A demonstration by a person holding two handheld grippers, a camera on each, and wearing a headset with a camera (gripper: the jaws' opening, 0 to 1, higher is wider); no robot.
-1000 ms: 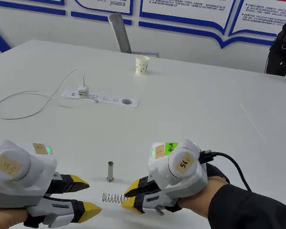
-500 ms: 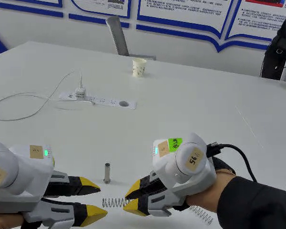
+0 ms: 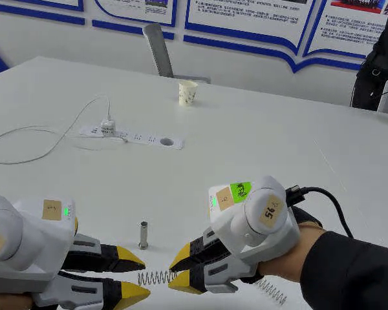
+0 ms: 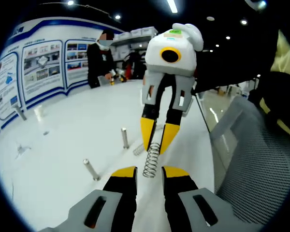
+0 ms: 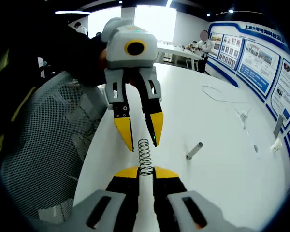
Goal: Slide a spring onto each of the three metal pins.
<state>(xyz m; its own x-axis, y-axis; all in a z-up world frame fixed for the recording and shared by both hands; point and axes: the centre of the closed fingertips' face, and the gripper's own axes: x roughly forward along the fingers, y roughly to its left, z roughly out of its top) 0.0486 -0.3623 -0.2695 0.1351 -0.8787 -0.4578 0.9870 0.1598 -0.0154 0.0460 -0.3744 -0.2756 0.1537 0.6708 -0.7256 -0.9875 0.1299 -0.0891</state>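
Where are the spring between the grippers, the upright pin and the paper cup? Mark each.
spring (image 3: 154, 278), head view, middle coils.
upright pin (image 3: 143, 234), head view, mid shaft.
paper cup (image 3: 187, 93), head view, side wall.

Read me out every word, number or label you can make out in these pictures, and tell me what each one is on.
"95": on the round tan sticker atop the right gripper, head view.
Too small to read: the green sticker on that same gripper.
Too blurred to read: the square tan sticker on the left gripper.
Too small to read: the wall posters.
No legible words: the paper cup, just a pattern.
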